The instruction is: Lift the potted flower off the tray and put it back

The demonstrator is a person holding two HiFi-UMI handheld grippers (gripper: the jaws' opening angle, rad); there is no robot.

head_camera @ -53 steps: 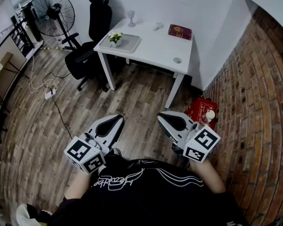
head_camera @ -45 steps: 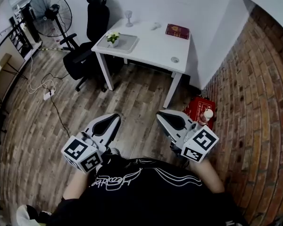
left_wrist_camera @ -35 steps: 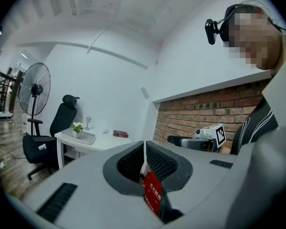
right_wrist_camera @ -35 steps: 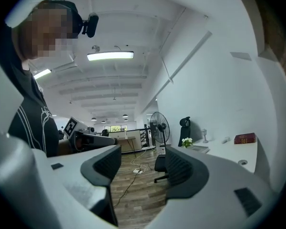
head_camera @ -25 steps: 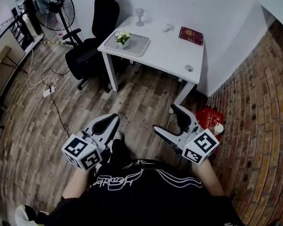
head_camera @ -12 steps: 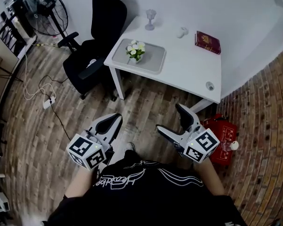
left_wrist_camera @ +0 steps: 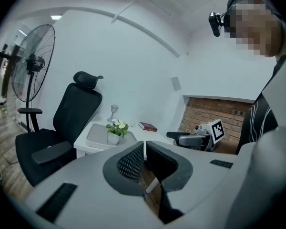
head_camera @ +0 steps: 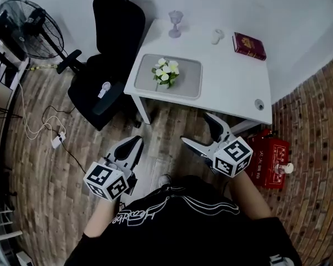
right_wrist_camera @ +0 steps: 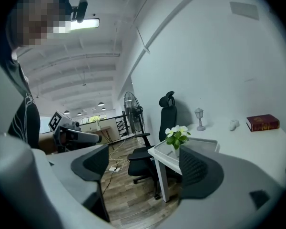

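Note:
A small potted flower [head_camera: 166, 72] with white blooms stands on a grey tray [head_camera: 186, 87] at the near left of a white table [head_camera: 233, 76]. Both grippers hang over the wooden floor, short of the table's front edge and apart from the pot. My left gripper [head_camera: 136, 143] is shut with nothing between its jaws. My right gripper [head_camera: 198, 130] stands wide open and empty. In the left gripper view the flower [left_wrist_camera: 116, 129] shows beyond the closed jaws [left_wrist_camera: 145, 149]. The right gripper view has the flower [right_wrist_camera: 177, 136] just inside the right finger, with the gripper [right_wrist_camera: 145, 165] well short of it.
A black office chair [head_camera: 108, 49] stands left of the table, with a floor fan [head_camera: 30, 29] further left. On the table are a glass goblet [head_camera: 175, 22], a small white object [head_camera: 216, 36] and a red book [head_camera: 250, 45]. A red box [head_camera: 272, 157] sits by the brick wall. Cables [head_camera: 44, 132] lie on the floor.
The table and flower have come much nearer as both grippers advanced toward them. The right jaws, nearly together at first, spread wide. The left jaws stayed shut.

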